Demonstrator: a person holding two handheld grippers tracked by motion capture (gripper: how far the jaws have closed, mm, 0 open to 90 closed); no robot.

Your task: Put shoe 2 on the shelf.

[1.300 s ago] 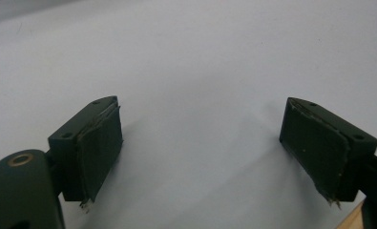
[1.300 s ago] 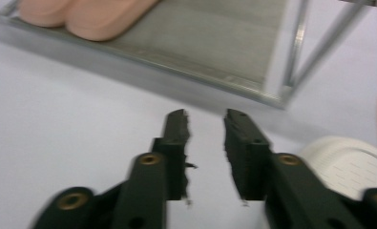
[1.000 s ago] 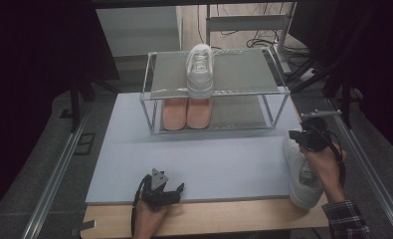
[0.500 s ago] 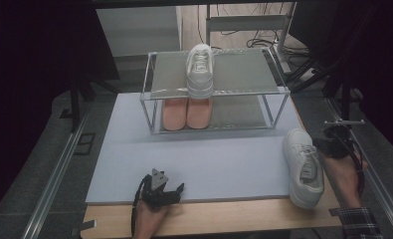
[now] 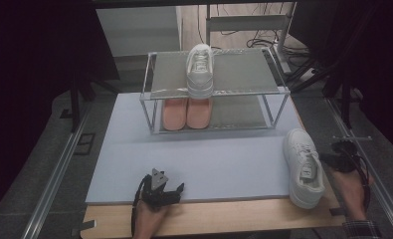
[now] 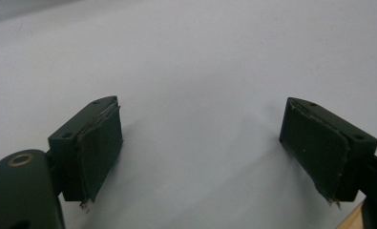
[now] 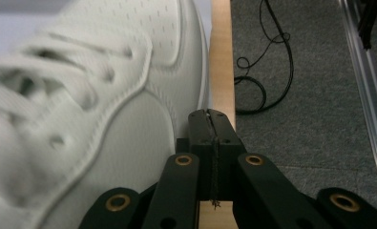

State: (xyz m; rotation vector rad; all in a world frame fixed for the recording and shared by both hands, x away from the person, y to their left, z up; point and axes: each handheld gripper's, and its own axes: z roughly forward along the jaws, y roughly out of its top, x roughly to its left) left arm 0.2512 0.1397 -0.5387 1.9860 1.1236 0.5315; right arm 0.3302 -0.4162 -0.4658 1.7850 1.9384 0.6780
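White sneaker (image 5: 303, 167) at the surface's (image 5: 224, 159) near right edge, beside the right hand-held gripper (image 7: 214, 119).
Right gripper view shows its jaws pressed together, empty; left hand-held gripper (image 6: 203, 148) spread. Two white sneakers, two pink shoes (image 5: 186, 112).

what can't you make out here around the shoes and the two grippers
- Peach shoes: high view, the rack's top shelf covers their rear parts.
- White shoe on the table: right gripper view, laces blurred, picture edges cut it off.
- Right gripper: high view, too dark to read its jaws.
- Left gripper: left gripper view, body cut off below.
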